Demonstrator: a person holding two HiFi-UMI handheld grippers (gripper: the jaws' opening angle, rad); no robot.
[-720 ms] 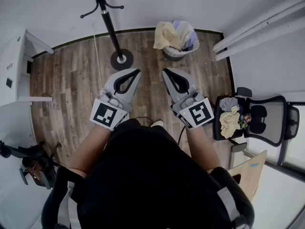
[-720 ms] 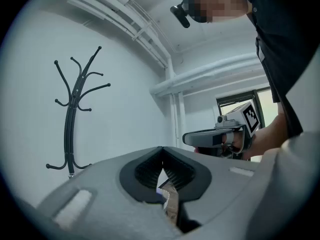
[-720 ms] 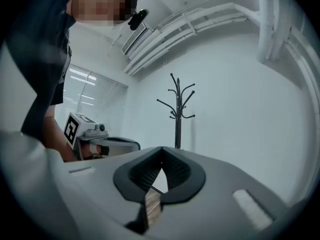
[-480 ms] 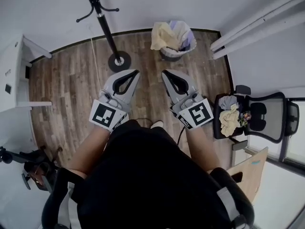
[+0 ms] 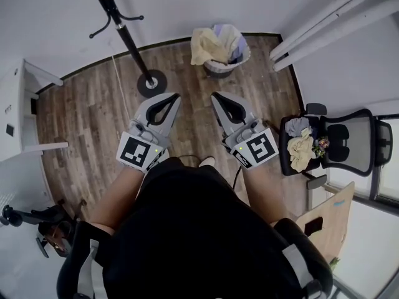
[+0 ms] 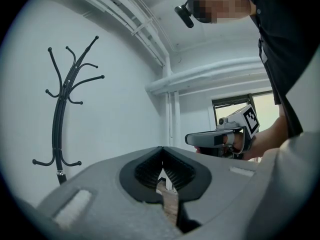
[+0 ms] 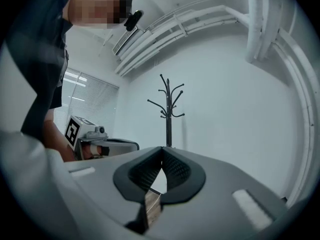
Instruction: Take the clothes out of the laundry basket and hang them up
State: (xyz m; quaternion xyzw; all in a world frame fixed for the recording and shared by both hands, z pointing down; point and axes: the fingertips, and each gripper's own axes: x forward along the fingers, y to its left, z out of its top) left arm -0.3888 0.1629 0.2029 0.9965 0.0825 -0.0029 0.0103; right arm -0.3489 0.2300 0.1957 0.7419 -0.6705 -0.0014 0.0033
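Note:
A laundry basket (image 5: 235,60) stands on the wood floor by the far wall, heaped with clothes, a yellow garment (image 5: 207,45) on top. A black coat stand (image 5: 122,33) rises at the far left, its round foot on the floor; it also shows as the coat stand (image 6: 64,119) and the coat stand (image 7: 168,110) in the gripper views. My left gripper (image 5: 176,94) and right gripper (image 5: 214,94) are held level side by side in front of the person, well short of the basket. Both are shut with nothing between the jaws.
An office chair (image 5: 336,149) at the right carries more clothes (image 5: 300,149). A white desk (image 5: 19,108) stands at the left, white pipes (image 5: 324,27) run at the upper right, and a wooden board (image 5: 324,213) leans at the lower right. Dark gear (image 5: 43,223) lies at the lower left.
The head view has shifted: basket, coat stand and chair slid up and left in the picture. Both grippers kept their place and stayed shut.

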